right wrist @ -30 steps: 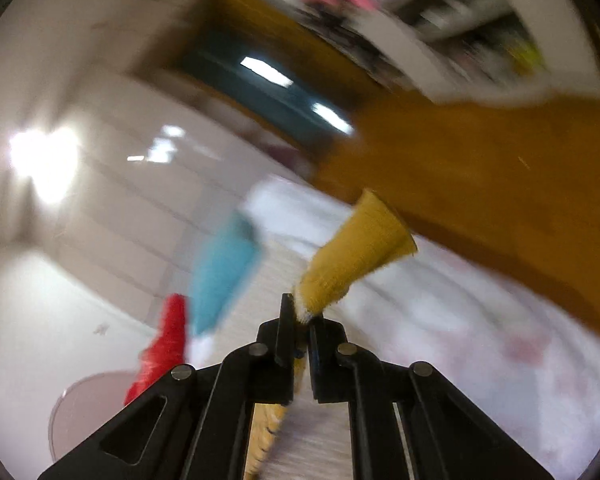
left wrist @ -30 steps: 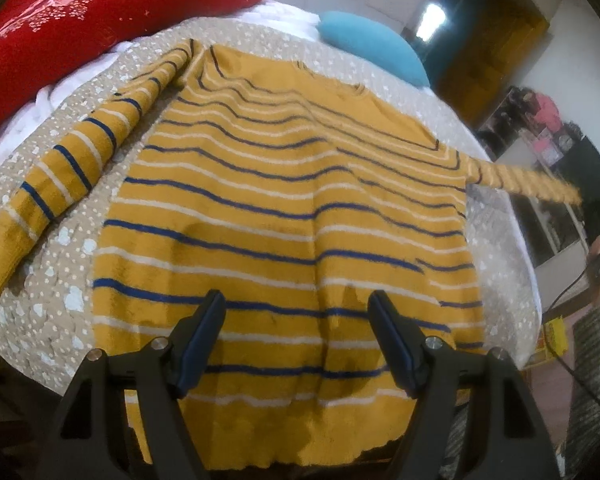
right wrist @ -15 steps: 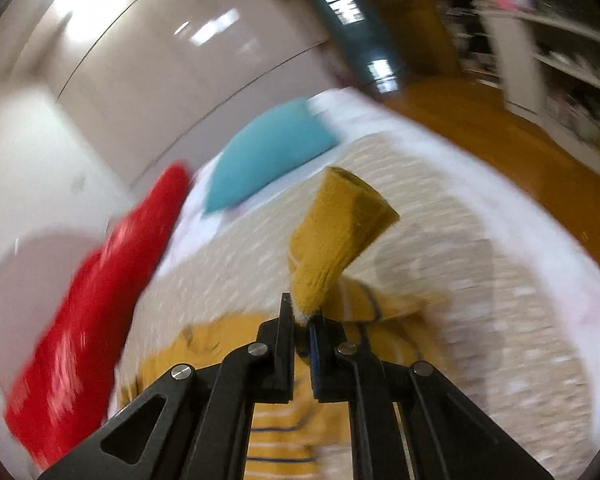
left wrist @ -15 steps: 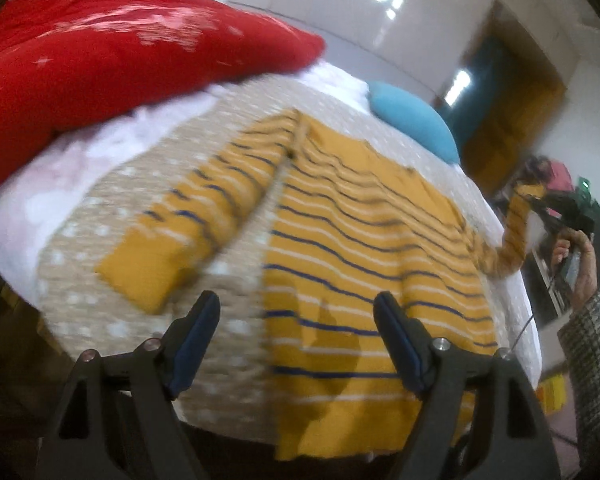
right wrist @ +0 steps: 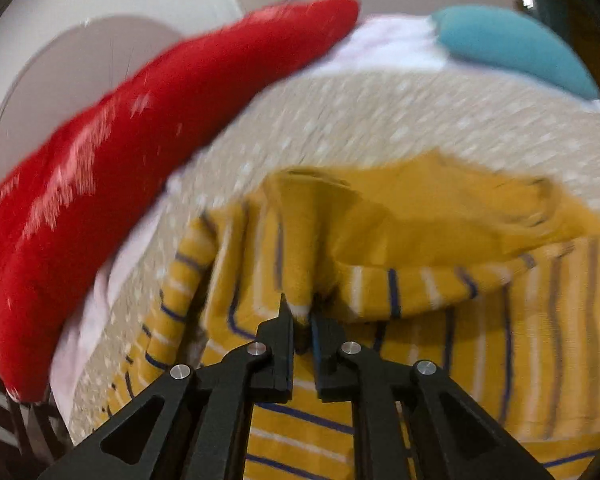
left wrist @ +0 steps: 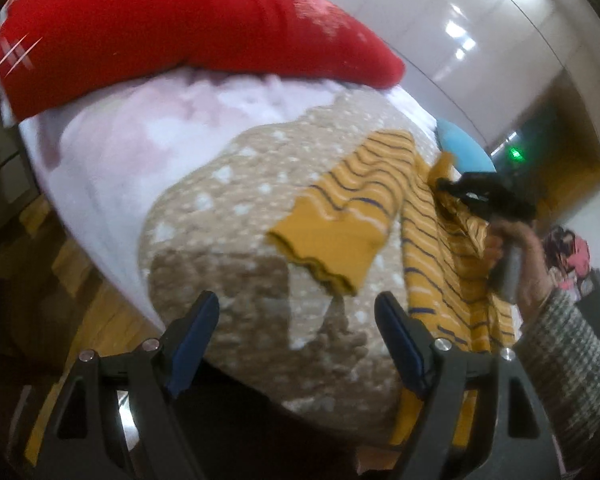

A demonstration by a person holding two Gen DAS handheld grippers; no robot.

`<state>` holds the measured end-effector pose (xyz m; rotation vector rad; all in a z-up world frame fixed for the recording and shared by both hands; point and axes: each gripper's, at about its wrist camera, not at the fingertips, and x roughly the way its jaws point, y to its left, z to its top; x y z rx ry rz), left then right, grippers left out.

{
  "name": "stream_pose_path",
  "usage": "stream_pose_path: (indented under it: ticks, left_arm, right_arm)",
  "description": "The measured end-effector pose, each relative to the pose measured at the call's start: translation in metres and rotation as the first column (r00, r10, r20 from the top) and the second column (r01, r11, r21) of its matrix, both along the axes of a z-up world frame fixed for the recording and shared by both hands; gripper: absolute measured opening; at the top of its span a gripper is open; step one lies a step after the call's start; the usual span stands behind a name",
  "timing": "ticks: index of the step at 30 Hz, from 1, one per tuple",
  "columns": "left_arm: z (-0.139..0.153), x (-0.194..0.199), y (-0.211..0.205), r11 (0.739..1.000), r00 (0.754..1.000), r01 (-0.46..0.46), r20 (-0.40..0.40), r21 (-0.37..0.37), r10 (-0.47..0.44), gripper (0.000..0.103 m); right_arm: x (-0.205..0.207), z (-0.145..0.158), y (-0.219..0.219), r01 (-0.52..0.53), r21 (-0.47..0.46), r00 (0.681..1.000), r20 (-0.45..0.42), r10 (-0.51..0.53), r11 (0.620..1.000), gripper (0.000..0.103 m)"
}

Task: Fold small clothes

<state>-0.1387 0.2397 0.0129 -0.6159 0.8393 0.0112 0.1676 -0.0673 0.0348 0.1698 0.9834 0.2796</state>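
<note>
A mustard-yellow sweater with navy and white stripes [left wrist: 432, 240] lies on a beige dotted blanket [left wrist: 228, 216]. Its left sleeve [left wrist: 340, 220] lies flat, cuff toward me. My left gripper [left wrist: 296, 328] is open and empty, just short of that cuff, over the blanket's near corner. My right gripper [right wrist: 302, 320] is shut on the sweater's right sleeve cuff [right wrist: 300, 256] and holds it over the sweater's body [right wrist: 460, 344], the sleeve folded across the chest. In the left wrist view the right gripper [left wrist: 484, 196] and the hand holding it show above the sweater.
A red cushion [left wrist: 160, 28] lies on white bedding [left wrist: 112, 140] at the left. A blue pillow [right wrist: 512, 44] lies at the far end. The blanket's edge drops off below my left gripper, with wooden floor [left wrist: 96, 320] beneath.
My left gripper has swung left from the sweater's hem to the left sleeve cuff, still open. My right gripper has carried the right sleeve from out in the air across onto the sweater's body.
</note>
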Motion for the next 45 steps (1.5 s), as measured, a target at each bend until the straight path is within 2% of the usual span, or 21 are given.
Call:
stream_pose_path:
  ticks: [2,4,7,10,12,15,17,21,22,24,26,27,29,32,35,37,41,45]
  left_arm:
    - [-0.002,-0.001,0.003,1.0,1.0,-0.006,-0.003,-0.009,0.006,0.079]
    - [-0.003,-0.002,0.006,1.0,1.0,-0.008,-0.005,-0.011,0.008,0.079]
    - [-0.001,-0.001,0.005,1.0,1.0,-0.003,0.005,-0.015,0.003,0.079]
    - [0.002,-0.001,0.0,1.0,1.0,0.006,0.015,-0.01,-0.006,0.079]
    - [0.003,-0.002,-0.002,1.0,1.0,0.009,0.015,-0.008,-0.009,0.079]
    - [0.003,-0.003,-0.006,1.0,1.0,0.014,0.014,-0.007,-0.014,0.079]
    - [0.004,-0.003,-0.01,1.0,1.0,0.021,0.013,-0.003,-0.021,0.079]
    - [0.008,-0.002,-0.021,0.999,0.999,0.033,0.01,0.013,-0.033,0.079]
    - [0.009,-0.002,-0.024,0.999,0.999,0.034,0.009,0.016,-0.035,0.079]
    - [0.012,-0.001,-0.029,0.999,0.999,0.037,0.009,0.024,-0.037,0.079]
    - [0.015,-0.001,-0.035,0.999,0.999,0.042,0.01,0.035,-0.042,0.079]
    - [0.017,-0.001,-0.037,0.998,0.999,0.044,0.011,0.038,-0.044,0.079]
    - [0.019,0.0,-0.042,0.998,0.998,0.053,0.014,0.044,-0.054,0.08]
    - [0.023,0.0,-0.049,0.995,0.997,0.074,0.015,0.06,-0.075,0.08]
    - [0.025,0.002,-0.05,0.994,0.996,0.083,0.018,0.073,-0.084,0.08]
    - [0.026,0.002,-0.048,0.994,0.996,0.08,0.021,0.073,-0.081,0.08]
    - [0.02,0.004,-0.036,0.996,0.997,0.067,0.021,0.053,-0.068,0.081]
    - [0.01,0.008,-0.02,0.998,0.999,0.052,0.006,0.026,-0.052,0.081]
  right_arm:
    - [-0.003,-0.006,0.017,-0.046,0.0,0.999,-0.01,0.046,0.999,0.031]
    - [-0.007,-0.008,0.029,-0.123,0.051,0.992,-0.024,0.125,0.991,0.04]
    - [-0.023,0.003,0.029,-0.189,0.111,0.981,-0.016,0.192,0.976,0.04]
    - [-0.04,0.019,0.004,-0.173,0.082,0.985,0.013,0.172,0.982,0.04]
    - [-0.046,0.024,-0.024,-0.117,0.08,0.993,0.019,0.116,0.99,0.04]
    - [-0.065,0.025,-0.101,0.032,0.096,0.999,0.008,-0.033,0.995,0.04]
    - [-0.078,0.02,-0.148,0.13,0.087,0.992,-0.012,-0.129,0.988,0.04]
    - [-0.104,-0.004,-0.246,0.381,0.037,0.923,-0.072,-0.378,0.924,0.039]
    - [-0.113,-0.007,-0.268,0.404,0.078,0.914,-0.079,-0.398,0.911,0.028]
    - [-0.124,-0.002,-0.284,0.437,0.141,0.9,-0.076,-0.43,0.888,0.023]
    - [-0.13,0.014,-0.275,0.445,0.091,0.895,-0.016,-0.445,0.891,0.03]
    - [-0.13,0.025,-0.263,0.411,0.07,0.91,0.023,-0.414,0.909,0.032]
    - [-0.126,0.042,-0.234,0.313,0.074,0.946,0.064,-0.318,0.947,0.031]
    - [-0.108,0.056,-0.173,0.162,0.049,0.981,0.097,-0.166,0.986,0.029]
    - [-0.08,0.054,-0.113,0.03,-0.001,0.996,0.079,-0.03,1.0,0.028]
    - [-0.058,0.043,-0.082,-0.022,-0.05,0.999,0.042,0.024,0.999,0.028]
    - [-0.011,0.011,-0.034,-0.083,-0.151,0.996,-0.052,0.076,0.985,0.028]
    - [0.029,0.0,-0.003,-0.072,-0.243,0.997,-0.056,0.061,0.967,0.028]
